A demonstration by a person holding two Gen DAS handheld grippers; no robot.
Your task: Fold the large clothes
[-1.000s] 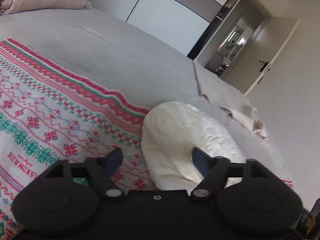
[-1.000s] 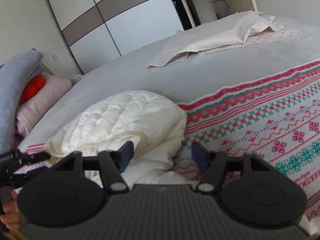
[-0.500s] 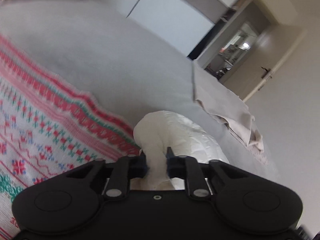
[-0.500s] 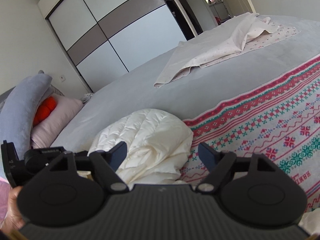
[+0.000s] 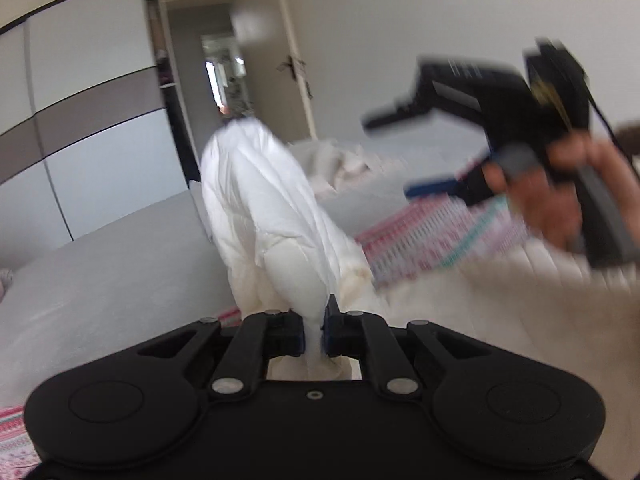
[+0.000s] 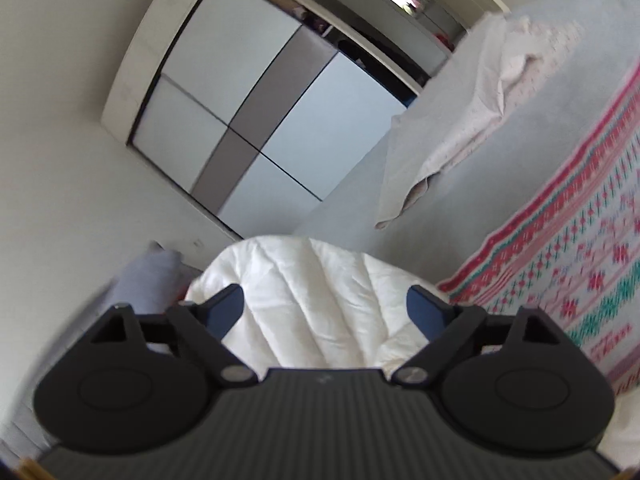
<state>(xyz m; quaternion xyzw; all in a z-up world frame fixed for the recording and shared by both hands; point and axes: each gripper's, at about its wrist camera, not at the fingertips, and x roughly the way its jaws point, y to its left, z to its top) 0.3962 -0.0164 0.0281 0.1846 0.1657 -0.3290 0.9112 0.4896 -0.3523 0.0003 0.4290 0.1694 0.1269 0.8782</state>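
Left tongs [image 5: 315, 330] are clamping the white padded garment [image 5: 264, 208] — lifting it off the bed [image 5: 100, 264]. Right tongs [image 6: 325, 308] are spreading apart — gripping nothing.

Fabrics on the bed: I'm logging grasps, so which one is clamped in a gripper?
The white quilted jacket, pinched in the shut left gripper. The patterned blanket and beige cloth lie untouched.

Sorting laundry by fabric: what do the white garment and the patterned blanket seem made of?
White garment: likely a padded synthetic shell, faintly shiny, with stitched quilt lines and puffy channels. Patterned blanket: looks matte knit or woven, with cross-stitch-like red and green bands; the fibre can't be told.
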